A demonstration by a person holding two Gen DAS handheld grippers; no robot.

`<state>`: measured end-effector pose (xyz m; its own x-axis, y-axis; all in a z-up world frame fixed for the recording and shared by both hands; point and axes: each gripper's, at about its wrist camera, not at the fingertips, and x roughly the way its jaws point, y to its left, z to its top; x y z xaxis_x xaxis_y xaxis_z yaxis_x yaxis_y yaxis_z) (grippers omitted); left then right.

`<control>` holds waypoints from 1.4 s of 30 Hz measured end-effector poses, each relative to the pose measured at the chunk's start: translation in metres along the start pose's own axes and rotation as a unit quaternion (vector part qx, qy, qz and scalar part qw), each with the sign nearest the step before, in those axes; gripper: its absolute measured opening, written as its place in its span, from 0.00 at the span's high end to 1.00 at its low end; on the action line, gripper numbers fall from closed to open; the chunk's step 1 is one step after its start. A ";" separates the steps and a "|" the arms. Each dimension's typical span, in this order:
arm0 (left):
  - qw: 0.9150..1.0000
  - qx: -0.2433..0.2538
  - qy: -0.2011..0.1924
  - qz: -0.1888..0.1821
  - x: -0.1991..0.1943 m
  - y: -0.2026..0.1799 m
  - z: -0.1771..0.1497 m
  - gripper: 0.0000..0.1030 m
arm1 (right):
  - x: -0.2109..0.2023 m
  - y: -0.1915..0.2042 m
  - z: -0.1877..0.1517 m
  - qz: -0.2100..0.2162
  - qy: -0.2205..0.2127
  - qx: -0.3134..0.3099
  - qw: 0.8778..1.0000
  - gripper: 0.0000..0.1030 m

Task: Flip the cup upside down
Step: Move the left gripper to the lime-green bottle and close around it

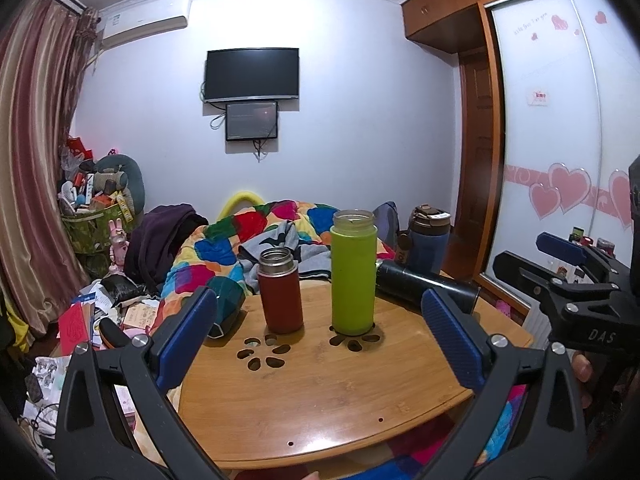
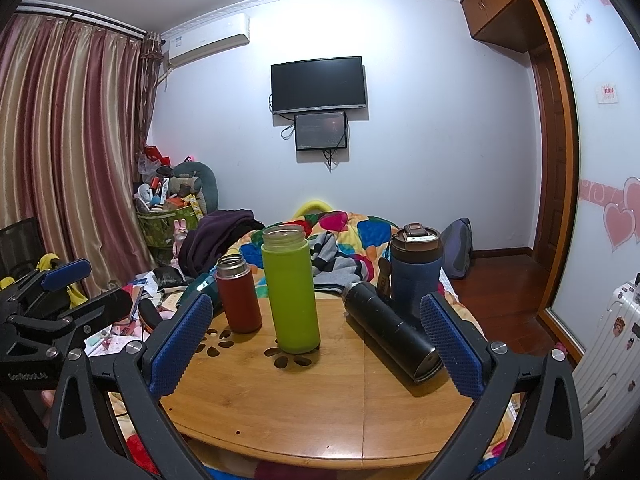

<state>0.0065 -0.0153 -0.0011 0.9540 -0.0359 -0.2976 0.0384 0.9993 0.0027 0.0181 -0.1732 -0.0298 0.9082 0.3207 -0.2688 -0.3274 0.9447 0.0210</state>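
Observation:
A tall green cup (image 1: 353, 274) (image 2: 291, 290) stands upright, mouth open, on the round wooden table (image 1: 320, 392) (image 2: 312, 400). A shorter red cup (image 1: 280, 290) (image 2: 239, 294) stands upright to its left. A black flask (image 1: 426, 282) (image 2: 390, 332) lies on its side at the right. A dark blue lidded cup (image 1: 428, 240) (image 2: 416, 266) stands behind it. My left gripper (image 1: 320, 340) is open and empty, short of the cups. My right gripper (image 2: 316, 348) is open and empty, also short of them. Each gripper shows at the edge of the other's view.
A dark green object (image 1: 228, 306) lies at the table's left edge. A bed with a colourful quilt (image 1: 256, 236) is behind the table. Clutter covers the floor at left (image 1: 100, 312). A wardrobe (image 1: 560, 140) and a white suitcase (image 2: 612, 360) stand at right.

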 end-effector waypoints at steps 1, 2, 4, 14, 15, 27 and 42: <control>1.000 0.004 0.002 -0.004 0.003 -0.001 0.000 0.00 | 0.002 0.000 0.000 0.000 0.001 0.000 1.000 0.00; 1.000 0.007 0.004 -0.005 0.006 -0.003 0.000 0.00 | 0.005 -0.002 -0.001 -0.002 0.003 0.001 1.000 0.00; 1.000 0.015 0.009 -0.005 0.013 -0.007 0.000 0.00 | 0.010 -0.004 -0.002 -0.004 0.006 0.001 1.000 0.00; 0.998 0.035 0.048 -0.023 0.093 -0.018 -0.002 0.00 | 0.044 -0.034 -0.022 -0.037 0.044 0.011 0.998 0.00; 0.998 0.032 0.051 -0.023 0.104 -0.018 -0.002 0.00 | 0.048 -0.038 -0.026 -0.039 0.049 0.014 0.998 0.00; 0.993 -0.002 0.107 -0.047 0.206 -0.025 -0.004 0.26 | 0.078 -0.072 -0.052 -0.050 0.096 0.045 0.993 0.00; 0.989 0.012 0.125 -0.078 0.232 -0.033 -0.007 0.39 | 0.096 -0.069 -0.065 -0.033 0.121 0.030 0.992 0.00</control>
<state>0.2243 -0.0561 -0.0769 0.8325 -0.1815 -0.5234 0.1887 0.9812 -0.0402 0.1107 -0.2120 -0.1194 0.8350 0.2395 -0.4954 -0.2473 0.9676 0.0509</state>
